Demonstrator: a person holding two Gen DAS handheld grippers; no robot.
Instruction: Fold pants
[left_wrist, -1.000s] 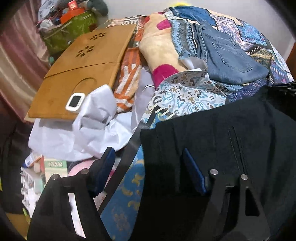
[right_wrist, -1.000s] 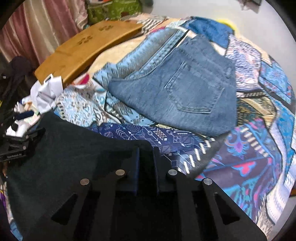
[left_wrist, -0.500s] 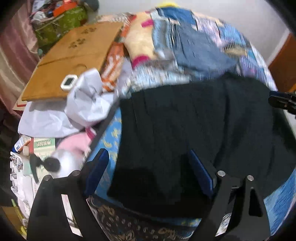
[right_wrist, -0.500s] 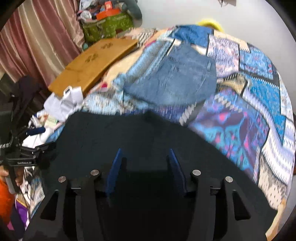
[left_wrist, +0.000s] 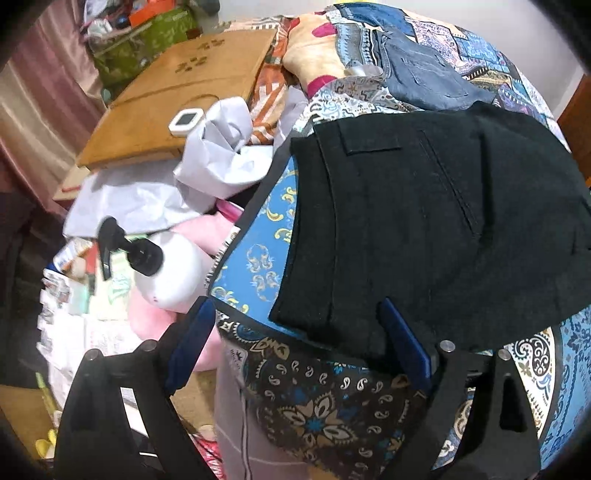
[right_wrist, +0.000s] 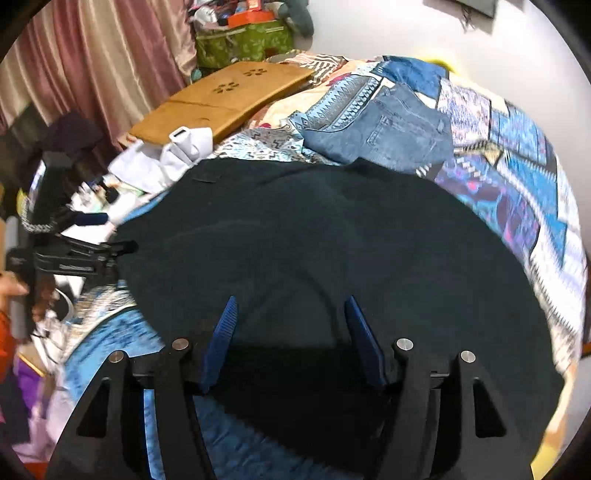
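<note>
No readable text in either view. There's white lettering on the left gripper (right_wrist: 74, 258) body as seen from the right wrist camera, too small and blurred to make out. Print on the boxes (left_wrist: 74, 266) beside the bed is illegible too.

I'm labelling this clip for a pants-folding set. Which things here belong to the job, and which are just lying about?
Job:
black pants
left gripper, open
right gripper, open

Lying about:
jeans
wooden lap desk
pump bottle
white paper
green bag
</note>
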